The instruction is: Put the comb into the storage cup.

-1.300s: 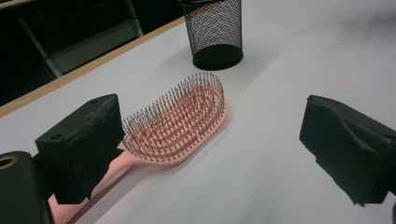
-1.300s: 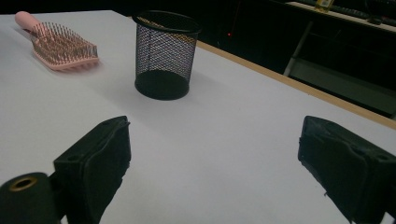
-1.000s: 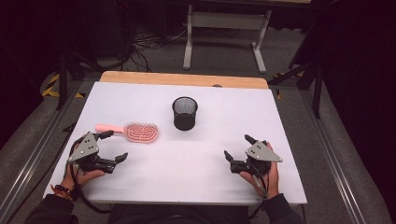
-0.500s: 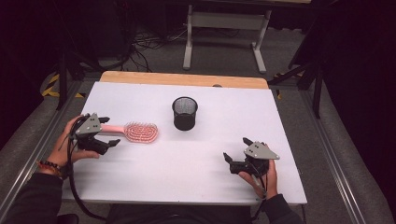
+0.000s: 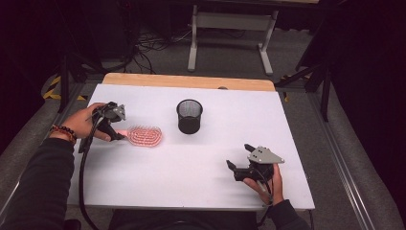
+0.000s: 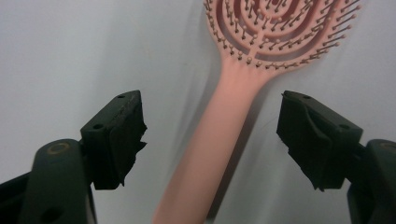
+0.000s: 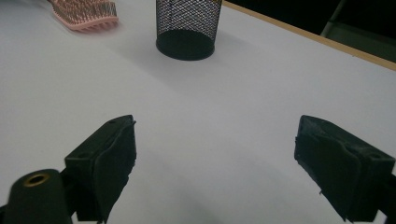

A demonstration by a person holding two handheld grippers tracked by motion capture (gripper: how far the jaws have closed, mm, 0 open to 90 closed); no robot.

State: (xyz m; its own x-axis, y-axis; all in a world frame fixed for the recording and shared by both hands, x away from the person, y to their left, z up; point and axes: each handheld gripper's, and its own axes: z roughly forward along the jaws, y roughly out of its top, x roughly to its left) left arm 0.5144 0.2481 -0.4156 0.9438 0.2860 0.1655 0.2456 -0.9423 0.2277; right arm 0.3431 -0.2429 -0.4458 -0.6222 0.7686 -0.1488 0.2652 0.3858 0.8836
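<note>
On the white desk (image 5: 191, 163) we see the black mesh cup (image 5: 189, 116) standing apart from the pink hairbrush (image 5: 143, 135), whose handle lies untouched between our left gripper's (image 6: 210, 135) closing jaws, while our right gripper (image 5: 242, 162) rests wide open.

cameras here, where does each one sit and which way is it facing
High view: above the person's side, looking forward and down on the white table; forearms, left gripper, right gripper.
Left gripper view: rides the left gripper, looking down its black jaws, which have just been closing, at the pink hairbrush handle between them, untouched.
Right gripper view: rides the right gripper, looking across the table at the black mesh cup.
Shared: the hairbrush appears in all three.
</note>
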